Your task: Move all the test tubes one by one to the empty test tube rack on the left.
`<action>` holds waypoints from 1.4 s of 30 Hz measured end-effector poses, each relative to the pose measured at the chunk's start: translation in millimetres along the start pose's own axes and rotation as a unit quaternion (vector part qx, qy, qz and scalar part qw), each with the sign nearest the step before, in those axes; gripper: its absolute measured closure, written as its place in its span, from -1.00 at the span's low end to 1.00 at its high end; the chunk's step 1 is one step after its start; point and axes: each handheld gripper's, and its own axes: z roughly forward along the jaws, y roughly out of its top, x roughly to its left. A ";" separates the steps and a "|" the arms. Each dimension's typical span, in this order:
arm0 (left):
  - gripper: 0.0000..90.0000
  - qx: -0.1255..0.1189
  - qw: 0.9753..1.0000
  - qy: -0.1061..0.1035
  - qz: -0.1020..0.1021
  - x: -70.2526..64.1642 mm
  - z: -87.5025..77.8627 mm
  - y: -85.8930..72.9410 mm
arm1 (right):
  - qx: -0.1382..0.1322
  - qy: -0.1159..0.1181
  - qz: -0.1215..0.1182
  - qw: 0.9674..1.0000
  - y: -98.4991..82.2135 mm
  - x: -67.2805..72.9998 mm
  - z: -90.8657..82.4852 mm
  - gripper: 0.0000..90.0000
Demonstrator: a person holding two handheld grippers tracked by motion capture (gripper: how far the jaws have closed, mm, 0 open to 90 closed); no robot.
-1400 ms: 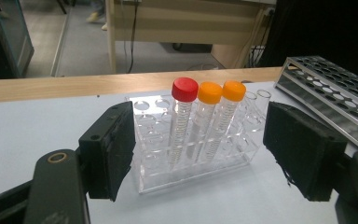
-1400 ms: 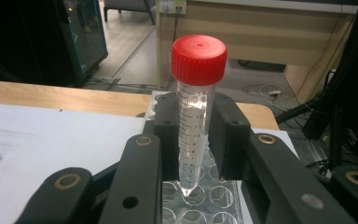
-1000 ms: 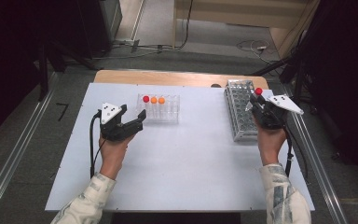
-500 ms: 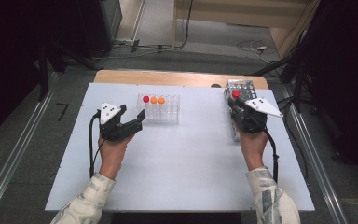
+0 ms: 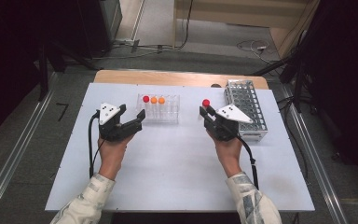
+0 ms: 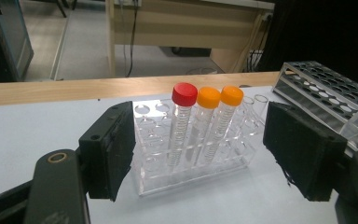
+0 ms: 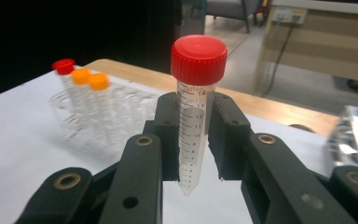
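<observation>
Carrying a red-capped tube [image 7: 193,116] upright in its pinch, the right claw [image 5: 206,113] had travelled left across the bench [image 5: 177,172], away from the metal rack [image 5: 247,108] at the right and toward the clear rack [image 5: 161,109]. That rack already held one red-capped and two orange-capped tubes [image 6: 216,123]. The left claw [image 5: 137,121] waited just near of it, spread and empty. Insertion was judged the pending step.

I see open white table [image 5: 177,158] between my two grippers, with nothing lying on it. Ahead of the left gripper [image 5: 133,122] the clear rack [image 5: 161,112] blocks the way, three capped tubes [image 6: 205,121] filling its middle. The metal rack [image 5: 247,105] walls off the right edge.
</observation>
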 end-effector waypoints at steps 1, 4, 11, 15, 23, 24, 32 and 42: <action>-0.43 0.000 1.000 -0.001 0.000 -0.3 0.1 -0.2 | 0.003 0.003 -0.001 1.000 -1.4 3.7 1.7 0.59; -0.43 0.001 1.000 -0.002 0.002 -1.6 0.2 -0.2 | 0.005 0.015 -0.003 1.000 -4.3 14.3 6.9 0.59; -0.43 0.001 1.000 -0.007 0.004 -3.6 -0.5 -0.1 | 0.007 0.042 -0.008 0.999 -5.3 39.4 17.4 0.59; -0.43 0.001 1.000 -0.006 0.003 -3.6 -0.9 -0.1 | 0.007 0.055 -0.013 0.998 -5.5 50.6 22.5 0.59; -0.43 -0.001 1.000 -0.011 0.005 -6.6 -1.6 0.0 | 0.015 0.066 -0.021 0.998 -7.4 65.0 30.0 0.59; -0.43 0.000 1.000 -0.012 0.008 -7.8 -1.5 -0.2 | 0.016 0.068 -0.022 0.997 -7.6 66.6 31.0 0.59; -0.43 -0.001 0.999 -0.029 0.015 -19.2 -1.5 -0.5 | 0.025 0.073 -0.033 0.997 -11.3 79.4 40.1 0.59; -0.42 0.010 0.998 -0.052 0.038 -33.0 -0.2 -3.0 | 0.031 0.088 -0.052 0.994 -13.0 103.8 50.4 0.59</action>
